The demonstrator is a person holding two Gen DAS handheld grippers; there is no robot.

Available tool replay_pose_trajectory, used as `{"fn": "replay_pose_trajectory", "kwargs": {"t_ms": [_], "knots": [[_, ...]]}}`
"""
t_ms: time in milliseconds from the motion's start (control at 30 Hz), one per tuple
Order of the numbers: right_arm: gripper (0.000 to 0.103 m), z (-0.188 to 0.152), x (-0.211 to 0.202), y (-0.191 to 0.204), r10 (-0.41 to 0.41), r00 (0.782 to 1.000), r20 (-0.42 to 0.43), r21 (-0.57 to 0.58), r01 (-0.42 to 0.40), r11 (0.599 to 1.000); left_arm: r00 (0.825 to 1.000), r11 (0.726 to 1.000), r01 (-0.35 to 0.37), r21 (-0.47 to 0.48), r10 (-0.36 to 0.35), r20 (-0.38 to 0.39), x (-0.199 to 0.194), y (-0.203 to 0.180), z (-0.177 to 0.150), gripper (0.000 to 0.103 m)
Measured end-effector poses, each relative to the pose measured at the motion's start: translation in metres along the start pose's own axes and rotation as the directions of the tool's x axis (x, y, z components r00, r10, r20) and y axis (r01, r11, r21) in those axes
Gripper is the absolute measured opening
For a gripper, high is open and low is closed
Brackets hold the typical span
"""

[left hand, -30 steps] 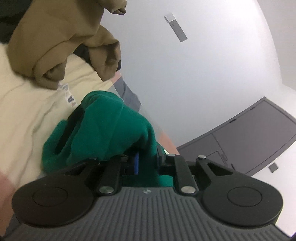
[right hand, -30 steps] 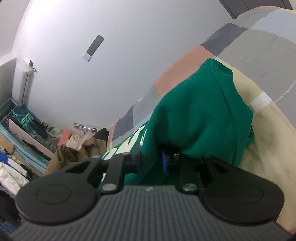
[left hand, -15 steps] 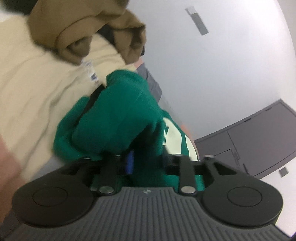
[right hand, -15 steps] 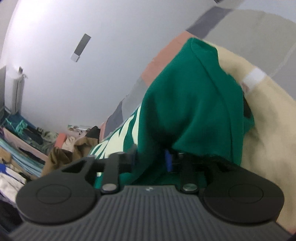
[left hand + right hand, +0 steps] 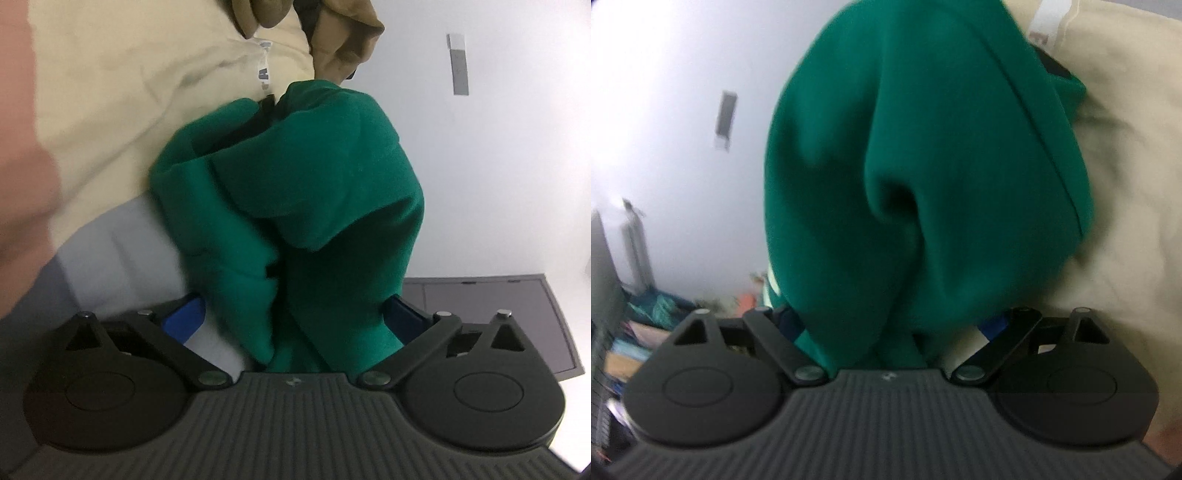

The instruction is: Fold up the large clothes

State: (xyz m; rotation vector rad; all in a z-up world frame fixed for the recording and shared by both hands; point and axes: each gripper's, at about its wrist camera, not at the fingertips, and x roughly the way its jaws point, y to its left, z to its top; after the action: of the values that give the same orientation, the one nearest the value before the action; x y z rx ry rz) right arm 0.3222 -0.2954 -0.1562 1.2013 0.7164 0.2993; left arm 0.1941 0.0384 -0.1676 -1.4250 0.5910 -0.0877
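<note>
A: A plain white wall (image 5: 480,166) backs both views, and under everything lies a bed cover (image 5: 122,254) in blocks of pale grey and dusty pink, with a cream garment (image 5: 122,96) spread on it.

B: The task's thing is the green sweatshirt (image 5: 306,206). Where does it sit for you?

A: In the left wrist view it is bunched on the bed, on the cream garment and the grey block, right in front of the left gripper (image 5: 295,314). The blue pads (image 5: 183,317) stand wide apart and the jaws are opening; green folds lie between them. The left pad is clear of the cloth, and the right one is just beside it.

B: The right wrist view is blurred, but the same sweatshirt (image 5: 923,166) fills its middle, heaped up close to the right gripper (image 5: 894,325). Its jaws are opening too, fingers spread wide with cloth between them; I cannot tell for sure whether the pads touch it.

A: My side alone shows a brown garment (image 5: 340,40) at the far top, and a dark grey door (image 5: 498,306) to the right.

B: Only mine shows a cluttered heap of coloured clothes (image 5: 646,314) at the far left, low beside the wall, and a pale printed patch (image 5: 772,291) at the sweatshirt's left edge.
</note>
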Motion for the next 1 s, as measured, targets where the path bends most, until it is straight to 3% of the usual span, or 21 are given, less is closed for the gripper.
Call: {"fn": "replay_pose_trajectory", "kwargs": {"t_ms": [100,200,333,500,633,733,767,833,900,1000], "knots": [[0.094,0.006,-0.003,-0.002,0.051,0.998,0.045,0.053,-0.053,0.997,0.999,0.999,0.033,-0.020,-0.033,0.014,0.006,0.000,0.002,0.103],[0.094,0.008,0.000,-0.003,0.052,0.997,0.064,0.061,-0.056,0.997,0.997,0.997,0.070,-0.036,-0.069,0.026,0.010,0.001,0.004,0.103],[0.094,0.002,0.015,0.001,-0.051,0.996,0.074,-0.025,0.053,0.998,0.991,0.990,0.132,-0.045,-0.130,0.038,0.013,-0.005,0.010,0.103],[0.091,-0.005,0.019,0.006,-0.091,0.994,0.061,-0.104,0.097,0.990,0.995,0.995,0.101,-0.012,-0.100,0.027,0.028,-0.016,0.022,0.103],[0.091,-0.006,0.016,0.008,-0.079,0.995,0.056,-0.115,0.085,0.990,0.995,0.994,0.076,-0.084,-0.070,0.066,0.036,-0.006,0.024,0.103],[0.094,0.001,0.016,0.006,-0.045,0.998,0.055,-0.046,0.047,0.998,0.996,0.996,0.046,-0.070,-0.041,0.075,0.040,-0.008,0.024,0.102],[0.094,0.008,0.010,0.000,-0.034,0.998,0.053,-0.018,0.035,0.999,0.997,0.998,0.027,-0.059,-0.022,0.076,0.041,-0.010,0.024,0.100],[0.095,0.013,0.004,-0.003,-0.015,0.998,0.059,0.045,0.012,0.999,0.996,0.999,-0.032,-0.029,0.035,0.079,0.040,-0.012,0.021,0.082],[0.094,0.020,0.001,-0.009,-0.007,0.998,0.056,0.114,0.000,0.993,0.995,0.998,-0.064,-0.018,0.065,0.079,0.040,-0.009,0.022,0.071],[0.095,0.026,-0.001,-0.020,-0.024,0.997,0.078,0.194,0.009,0.981,0.994,0.996,-0.085,0.005,0.084,0.076,0.045,-0.011,0.024,0.061]]}}
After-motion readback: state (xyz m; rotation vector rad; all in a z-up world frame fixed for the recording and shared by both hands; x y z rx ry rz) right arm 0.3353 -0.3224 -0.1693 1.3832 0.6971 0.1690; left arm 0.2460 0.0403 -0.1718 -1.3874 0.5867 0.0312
